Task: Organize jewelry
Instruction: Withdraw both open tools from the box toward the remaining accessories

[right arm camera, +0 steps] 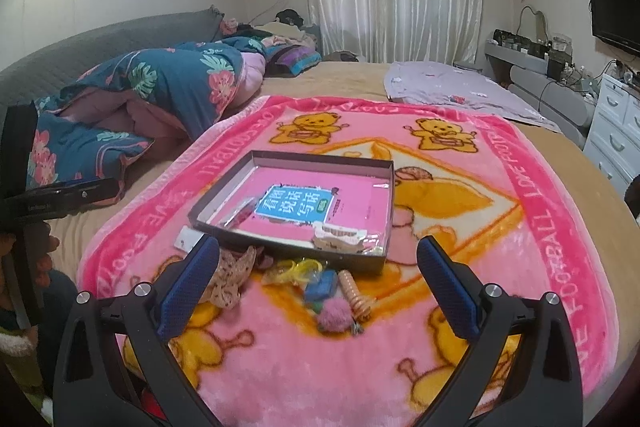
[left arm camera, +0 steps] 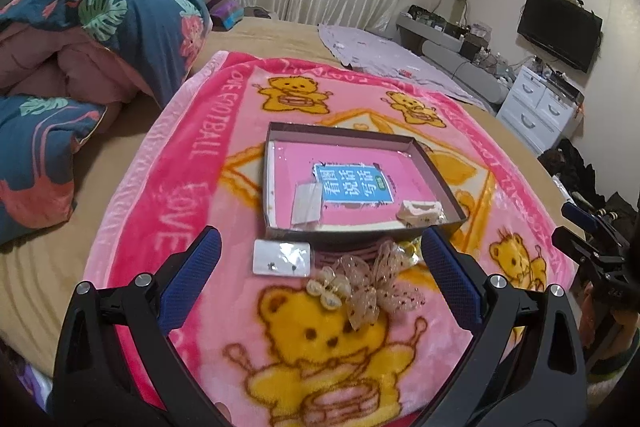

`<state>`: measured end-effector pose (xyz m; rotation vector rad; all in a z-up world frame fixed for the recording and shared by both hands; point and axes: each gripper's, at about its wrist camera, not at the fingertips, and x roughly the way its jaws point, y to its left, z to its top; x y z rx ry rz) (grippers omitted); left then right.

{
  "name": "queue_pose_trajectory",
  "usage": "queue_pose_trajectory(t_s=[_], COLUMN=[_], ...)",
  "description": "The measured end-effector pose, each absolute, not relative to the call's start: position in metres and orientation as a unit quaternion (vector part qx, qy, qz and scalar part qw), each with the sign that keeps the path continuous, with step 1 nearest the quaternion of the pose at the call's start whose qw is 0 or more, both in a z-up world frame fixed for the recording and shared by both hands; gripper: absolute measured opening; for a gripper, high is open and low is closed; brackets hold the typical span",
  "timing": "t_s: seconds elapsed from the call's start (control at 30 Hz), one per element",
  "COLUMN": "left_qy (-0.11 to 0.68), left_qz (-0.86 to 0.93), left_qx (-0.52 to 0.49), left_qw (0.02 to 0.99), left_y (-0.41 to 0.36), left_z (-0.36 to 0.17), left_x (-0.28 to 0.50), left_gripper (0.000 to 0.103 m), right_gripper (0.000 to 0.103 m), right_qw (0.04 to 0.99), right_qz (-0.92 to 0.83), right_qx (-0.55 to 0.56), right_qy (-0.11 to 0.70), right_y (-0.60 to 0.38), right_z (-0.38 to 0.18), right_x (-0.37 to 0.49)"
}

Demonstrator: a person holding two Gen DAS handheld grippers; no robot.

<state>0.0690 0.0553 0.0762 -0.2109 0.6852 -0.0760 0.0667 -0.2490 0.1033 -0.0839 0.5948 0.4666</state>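
A shallow dark box (left arm camera: pixel 436 167) (right arm camera: pixel 218 193) with a pink book inside lies on a pink bear blanket (left arm camera: pixel 192 187) (right arm camera: pixel 540 187). In it are a clear packet (left arm camera: pixel 307 203) and a cream hair clip (left arm camera: pixel 420 211) (right arm camera: pixel 340 237). In front of the box lie a white earring card (left arm camera: pixel 282 258), a beige bow clip (left arm camera: pixel 376 287) (right arm camera: pixel 232 277), a blue clip (right arm camera: pixel 322 285), a pink pompom (right arm camera: pixel 334 315) and an orange spiral tie (right arm camera: pixel 358 295). My left gripper (left arm camera: pixel 320 251) is open above the bow. My right gripper (right arm camera: pixel 318 259) is open above the small items.
A folded floral quilt (left arm camera: pixel 100 39) (right arm camera: pixel 168 87) lies at the left on the bed. A lilac sheet (left arm camera: pixel 392 55) (right arm camera: pixel 460 83) lies behind the blanket. White drawers (left arm camera: pixel 536 103) (right arm camera: pixel 616 131) and a TV (left arm camera: pixel 560 27) stand at the right.
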Motion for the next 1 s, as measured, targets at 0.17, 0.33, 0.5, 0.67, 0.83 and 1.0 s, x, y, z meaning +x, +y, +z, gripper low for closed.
queue_pose_trajectory(t_s=[0.17,0.33,0.5,0.67,0.83,1.0], left_qy=[0.346,0.359,0.376,0.39,0.402,0.412], left_qz=[-0.041,-0.048,-0.06,-0.064,-0.071,-0.081], left_qx=[-0.097,-0.09,-0.083,-0.074,-0.069,-0.066], left_qw=[0.932,0.928,0.921,0.916,0.91,0.905], left_y=[0.048,0.037,0.025,0.015,0.007,0.0], left_z=[0.069,0.06,0.049,0.039,0.031,0.023], left_x=[0.064,0.061,0.059,0.059,0.06,0.062], left_gripper=[0.094,0.094,0.094,0.094,0.094,0.094], right_gripper=[0.099,0.099,0.099,0.099,0.099,0.099], right_qw=[0.925,0.921,0.917,0.913,0.91,0.906], right_qz=[0.23,0.231,0.233,0.236,0.234,0.231], right_qx=[-0.045,-0.049,-0.053,-0.057,-0.056,-0.053], right_qy=[0.3,0.311,0.32,0.328,0.337,0.35], right_y=[-0.252,-0.254,-0.257,-0.26,-0.265,-0.271], right_z=[0.094,0.084,0.076,0.067,0.058,0.047], right_x=[0.06,0.055,0.05,0.046,0.046,0.048])
